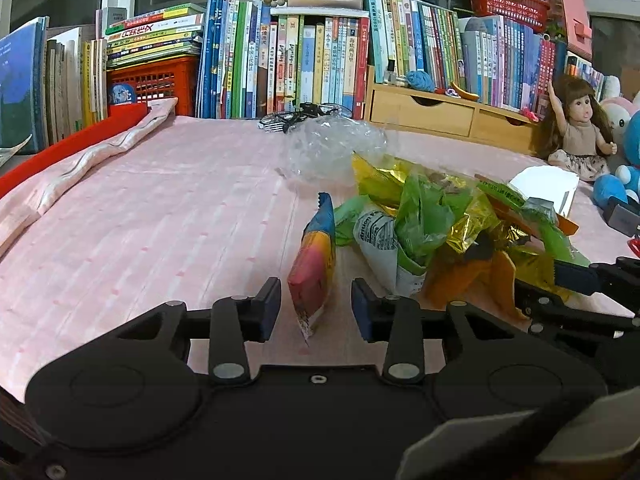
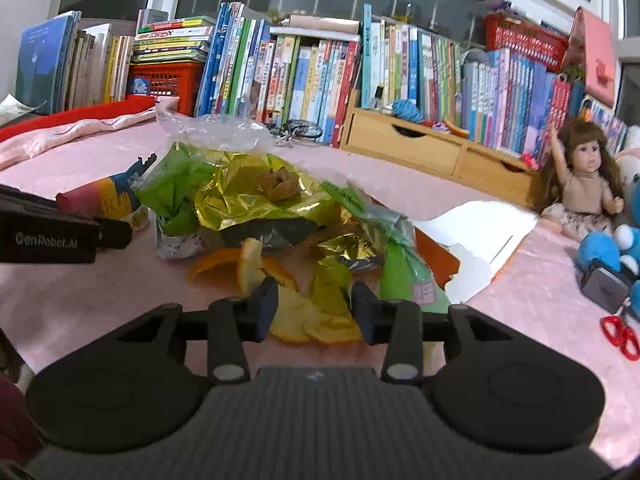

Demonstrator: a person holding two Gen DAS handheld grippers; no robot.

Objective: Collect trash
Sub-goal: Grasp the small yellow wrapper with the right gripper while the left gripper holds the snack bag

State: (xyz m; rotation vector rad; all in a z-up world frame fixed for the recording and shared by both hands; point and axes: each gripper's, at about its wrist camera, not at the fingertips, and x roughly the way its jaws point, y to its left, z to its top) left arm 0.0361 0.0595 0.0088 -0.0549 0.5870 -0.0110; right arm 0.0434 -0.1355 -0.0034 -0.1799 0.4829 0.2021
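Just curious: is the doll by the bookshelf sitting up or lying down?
Sitting up: the doll is upright against the books, one arm raised.

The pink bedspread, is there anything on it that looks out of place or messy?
Yes. A heap of trash sits on the pink bedspread: crumpled green and gold wrappers, orange peel, a clear plastic bag and a torn white box. Food waste on bedding looks odd. Red scissors lie loose by the toys.

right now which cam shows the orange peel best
The right wrist view: the orange peel lies in plain sight at the near edge of the trash pile, just ahead of the right gripper. The left wrist view catches only an orange patch low in the wrappers.
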